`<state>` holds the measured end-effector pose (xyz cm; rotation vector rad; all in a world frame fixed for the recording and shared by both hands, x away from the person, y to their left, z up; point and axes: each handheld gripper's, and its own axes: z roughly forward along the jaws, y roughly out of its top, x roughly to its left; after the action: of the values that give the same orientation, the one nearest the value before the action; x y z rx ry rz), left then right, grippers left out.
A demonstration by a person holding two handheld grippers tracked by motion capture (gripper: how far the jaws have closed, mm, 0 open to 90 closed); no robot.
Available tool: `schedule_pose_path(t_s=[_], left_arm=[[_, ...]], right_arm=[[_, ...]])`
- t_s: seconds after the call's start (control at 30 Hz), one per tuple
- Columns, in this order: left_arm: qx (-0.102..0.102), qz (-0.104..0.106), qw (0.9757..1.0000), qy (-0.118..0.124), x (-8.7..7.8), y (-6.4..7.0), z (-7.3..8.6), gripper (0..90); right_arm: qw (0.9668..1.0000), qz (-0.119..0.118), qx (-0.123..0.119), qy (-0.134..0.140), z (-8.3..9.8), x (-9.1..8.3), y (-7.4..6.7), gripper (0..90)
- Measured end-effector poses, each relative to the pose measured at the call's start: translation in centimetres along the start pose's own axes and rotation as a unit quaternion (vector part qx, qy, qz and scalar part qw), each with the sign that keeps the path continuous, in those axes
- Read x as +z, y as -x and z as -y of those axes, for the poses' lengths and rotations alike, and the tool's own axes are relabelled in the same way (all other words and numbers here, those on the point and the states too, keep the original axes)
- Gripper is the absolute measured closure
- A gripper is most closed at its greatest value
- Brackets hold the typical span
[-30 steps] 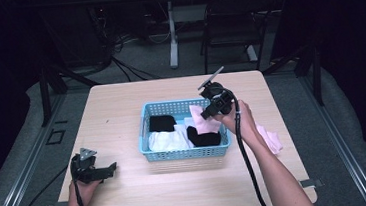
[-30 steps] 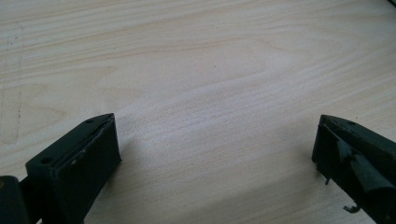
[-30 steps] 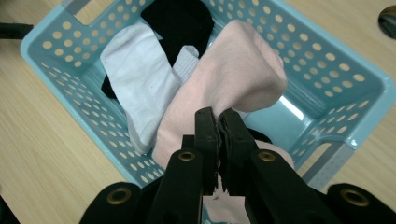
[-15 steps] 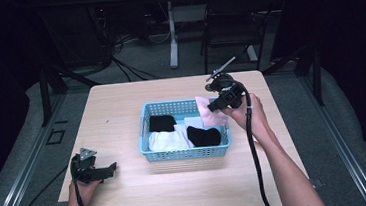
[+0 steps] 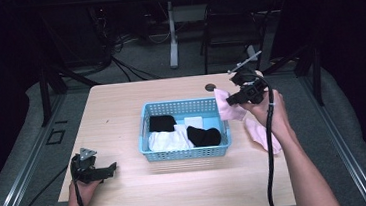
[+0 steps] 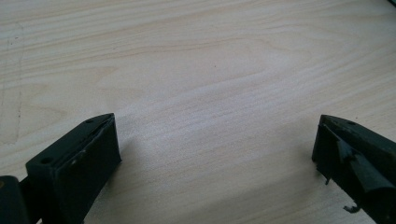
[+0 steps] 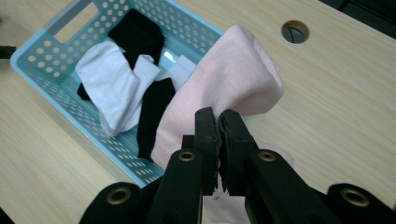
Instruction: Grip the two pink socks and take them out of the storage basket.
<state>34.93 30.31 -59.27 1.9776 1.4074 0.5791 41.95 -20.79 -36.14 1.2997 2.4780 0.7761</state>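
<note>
Both grippers show from the high view: the left gripper (image 5: 107, 168) rests low over the tabletop (image 5: 121, 103) near its front left corner, jaws spread with nothing between them, while the right gripper (image 5: 232, 98) hangs in the air just beyond the right end of the blue basket (image 5: 185, 153), jaws pressed together on a pink sock (image 5: 227, 107) that droops from them beside the basket's far right corner. A second pink sock (image 5: 263, 133) lies flat on the tabletop near its right edge, partly under the person's right forearm. Inside the basket sit black and white socks. From the left gripper view, the two black jaws stand wide apart above bare pale wood (image 6: 210, 93), touching nothing. From the right gripper view, the right gripper (image 7: 218, 122) pinches a fold of the pink sock (image 7: 238, 74), whose bulk hangs over the basket's (image 7: 42, 74) near rim and the wood beside it; a white sock (image 7: 114, 88) and black socks (image 7: 135, 32) lie in the basket, and a round cable hole (image 7: 295, 31) sits in the tabletop beyond.
</note>
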Motion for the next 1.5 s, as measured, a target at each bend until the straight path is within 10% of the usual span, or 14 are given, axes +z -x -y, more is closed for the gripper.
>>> schedule_pose_path(t_s=[0.5,1.07,1.5], left_arm=[[0.000,-0.001,1.0000,0.000,0.0,0.0,0.0,0.8],[0.000,-0.001,1.0000,0.000,0.0,0.0,0.0,0.9],[-0.001,-0.001,1.0000,0.000,0.0,0.0,0.0,0.9]], right_arm=[[0.9981,0.029,0.049,-0.025,4.3,0.0,4.2,86.5],[0.9895,0.011,0.088,-0.115,8.9,7.9,5.8,85.9],[0.9907,0.012,0.088,-0.103,10.0,7.1,5.4,39.8]])
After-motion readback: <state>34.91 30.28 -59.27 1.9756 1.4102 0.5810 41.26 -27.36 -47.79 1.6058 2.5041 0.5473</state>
